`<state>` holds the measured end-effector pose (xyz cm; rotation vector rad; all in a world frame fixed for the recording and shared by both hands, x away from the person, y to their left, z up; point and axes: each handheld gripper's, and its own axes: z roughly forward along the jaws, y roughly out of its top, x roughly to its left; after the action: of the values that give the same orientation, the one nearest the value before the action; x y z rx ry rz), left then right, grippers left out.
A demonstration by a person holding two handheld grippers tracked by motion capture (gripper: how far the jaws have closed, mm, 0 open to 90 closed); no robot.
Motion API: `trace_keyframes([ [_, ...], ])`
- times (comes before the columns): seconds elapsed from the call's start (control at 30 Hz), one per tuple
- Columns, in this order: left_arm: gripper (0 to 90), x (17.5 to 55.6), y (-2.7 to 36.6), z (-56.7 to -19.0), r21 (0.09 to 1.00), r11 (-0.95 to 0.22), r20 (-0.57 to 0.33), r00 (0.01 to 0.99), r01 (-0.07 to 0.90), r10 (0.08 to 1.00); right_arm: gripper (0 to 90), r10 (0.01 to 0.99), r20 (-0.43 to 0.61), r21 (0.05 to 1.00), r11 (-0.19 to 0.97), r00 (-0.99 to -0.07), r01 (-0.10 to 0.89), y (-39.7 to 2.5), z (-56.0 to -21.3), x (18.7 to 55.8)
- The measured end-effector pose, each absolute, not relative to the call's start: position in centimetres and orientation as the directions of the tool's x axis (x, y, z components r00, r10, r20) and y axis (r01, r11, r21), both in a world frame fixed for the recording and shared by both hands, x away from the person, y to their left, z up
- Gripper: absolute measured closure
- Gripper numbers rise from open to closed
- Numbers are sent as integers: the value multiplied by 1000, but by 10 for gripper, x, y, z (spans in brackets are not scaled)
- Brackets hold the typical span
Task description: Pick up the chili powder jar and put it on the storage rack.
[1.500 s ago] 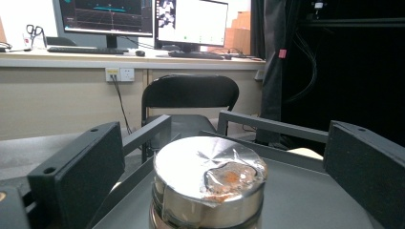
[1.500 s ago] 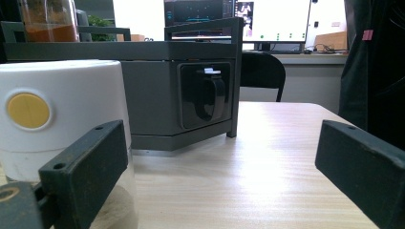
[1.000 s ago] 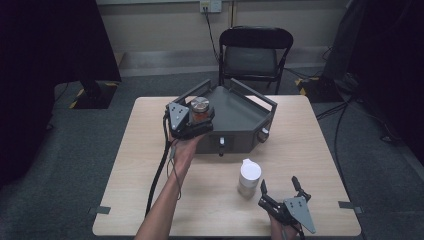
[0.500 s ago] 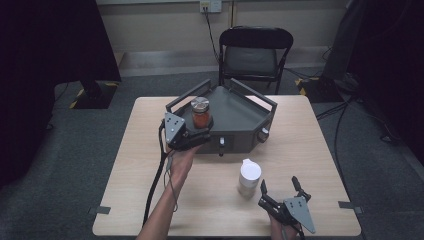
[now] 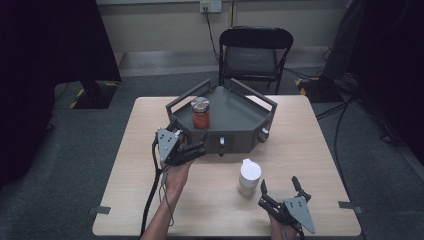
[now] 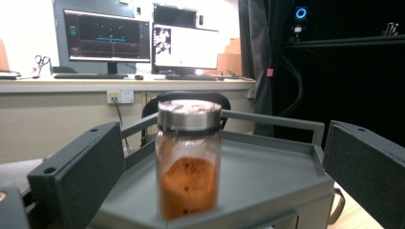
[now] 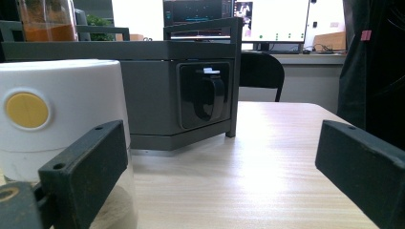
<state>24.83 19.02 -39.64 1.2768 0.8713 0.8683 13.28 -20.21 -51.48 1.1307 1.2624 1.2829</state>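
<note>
Your left tool stands open just short of the grey tray, its jaws spread to either side of the spice jar of orange powder, which sits upright on the tray's near edge, straight ahead and clear of both jaws. Your right tool rests open on the worktop; the white-capped jar lies just ahead, beside its left jaw. To grip well, centre that jar between the jaws before closing.

No text, label or number is legible: the monitor screens behind the spice jar are too blurred.
</note>
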Motion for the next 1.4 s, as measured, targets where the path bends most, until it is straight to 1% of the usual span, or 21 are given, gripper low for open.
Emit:
trace_keyframes([
  [0.33,0,226,202,-407,991,99,-55,389,-93,919,25,996,-14,999,11,-92,-31,-202,-515,133],
  [0.57,0,214,211,-413,993,77,-36,390,-89,920,22,996,-14,999,11,-90,-31,-201,-515,133],
  [0.87,0,199,214,-437,992,62,-19,358,-110,933,22,996,-15,999,12,-89,-31,-201,-515,133],
  [0.97,0,196,217,-443,992,75,-36,352,-98,935,21,996,-15,999,12,-89,-31,-201,-515,133],
  [1.2,0,185,219,-461,992,66,-29,322,-105,946,21,996,-15,999,12,-91,-31,-201,-515,133],
  [1.3,0,184,222,-467,994,70,-38,328,-86,944,21,996,-15,999,12,-92,-31,-201,-515,133],
  [1.4,0,181,221,-473,995,53,-23,318,-89,948,21,996,-15,999,12,-91,-31,-201,-515,133],
])
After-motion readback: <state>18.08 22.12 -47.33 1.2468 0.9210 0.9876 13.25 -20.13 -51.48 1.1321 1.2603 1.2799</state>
